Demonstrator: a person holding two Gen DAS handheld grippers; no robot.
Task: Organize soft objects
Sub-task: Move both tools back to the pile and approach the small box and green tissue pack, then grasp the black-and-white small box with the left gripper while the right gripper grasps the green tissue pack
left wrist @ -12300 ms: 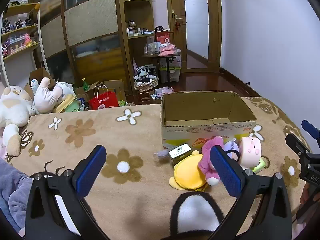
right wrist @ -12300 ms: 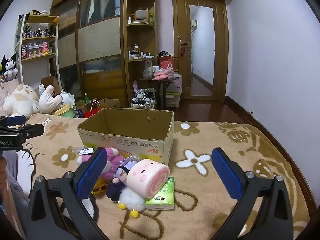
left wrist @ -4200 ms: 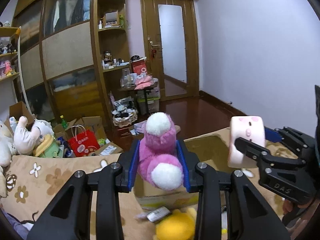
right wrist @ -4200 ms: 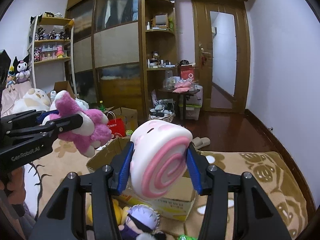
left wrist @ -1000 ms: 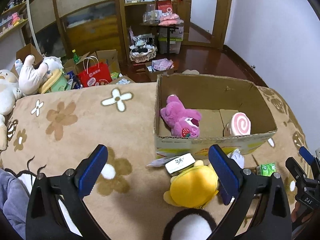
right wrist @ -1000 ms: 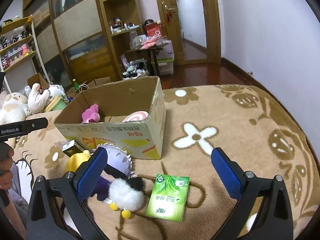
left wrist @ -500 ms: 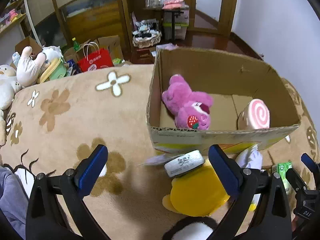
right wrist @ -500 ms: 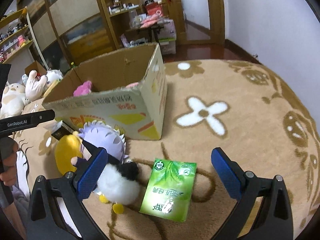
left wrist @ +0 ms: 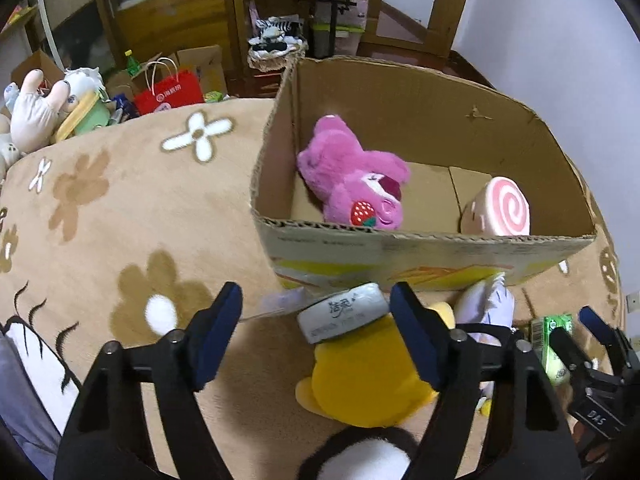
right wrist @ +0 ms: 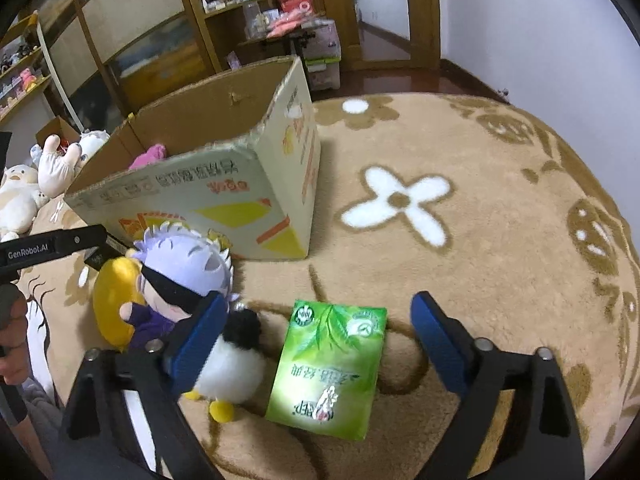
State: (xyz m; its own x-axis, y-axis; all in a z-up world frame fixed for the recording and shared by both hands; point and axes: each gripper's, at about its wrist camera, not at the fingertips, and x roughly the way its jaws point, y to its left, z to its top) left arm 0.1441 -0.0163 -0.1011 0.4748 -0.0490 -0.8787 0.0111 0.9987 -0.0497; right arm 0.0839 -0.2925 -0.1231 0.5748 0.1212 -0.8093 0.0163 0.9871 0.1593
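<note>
A cardboard box (left wrist: pixel 420 240) on the flowered blanket holds a pink bear plush (left wrist: pixel 352 184) and a pink swirl roll plush (left wrist: pixel 498 208). In front of it lie a yellow plush (left wrist: pixel 368 376) and a silver tissue pack (left wrist: pixel 342 316). My left gripper (left wrist: pixel 316 332) is open, its jaws either side of the silver pack. My right gripper (right wrist: pixel 316 332) is open over a green tissue pack (right wrist: pixel 330 364). Left of it lie a penguin plush (right wrist: pixel 232 364) and a white-haired blindfolded doll (right wrist: pixel 180 276). The box also shows in the right wrist view (right wrist: pixel 224 196).
The tan flowered blanket (right wrist: pixel 460 240) spreads right of the box. Plush toys (left wrist: pixel 44 108) and a red bag (left wrist: pixel 172 90) sit beyond the far left edge. Wooden cabinets and a door stand behind. The right gripper also shows in the left wrist view (left wrist: pixel 592 340).
Both grippers have come down and forward. The left jaws have narrowed around the silver pack; the right jaws have narrowed over the green pack. The two plush stay in the box.
</note>
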